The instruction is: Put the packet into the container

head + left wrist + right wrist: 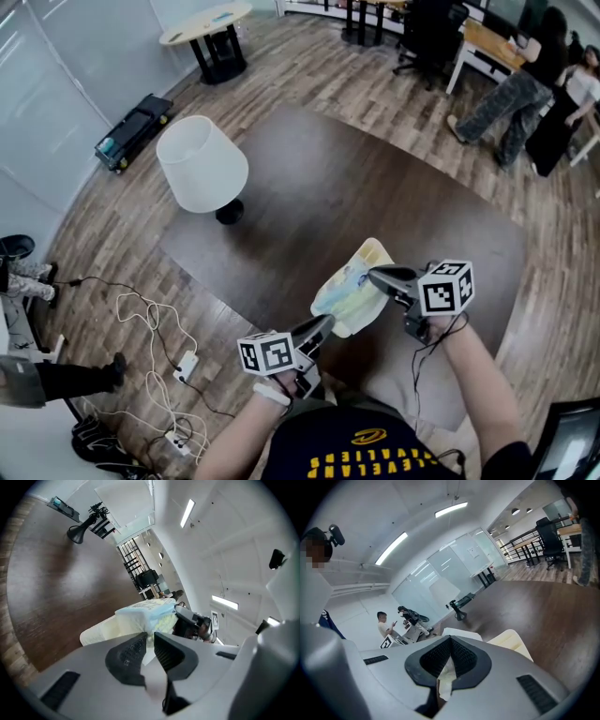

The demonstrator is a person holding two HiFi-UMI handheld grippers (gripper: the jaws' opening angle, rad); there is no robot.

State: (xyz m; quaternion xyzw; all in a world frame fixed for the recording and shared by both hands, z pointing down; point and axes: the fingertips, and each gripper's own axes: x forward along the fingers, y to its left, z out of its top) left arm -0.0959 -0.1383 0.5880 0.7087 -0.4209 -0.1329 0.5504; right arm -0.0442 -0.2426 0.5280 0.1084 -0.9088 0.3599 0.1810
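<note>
The left gripper (323, 325) has its jaws nearly together, pinching the thin near-left edge of the packet (352, 291). The right gripper (373, 274) is clamped tight on the packet's right edge, with a fold of film between its pads. The pale yellow and blue packet hangs between them above the near edge of the dark table (309, 178). Its long axis runs away from the person, the far end tipped slightly right. A white tapered container (202, 164) stands on the table's far-left part, well apart from the packet.
</note>
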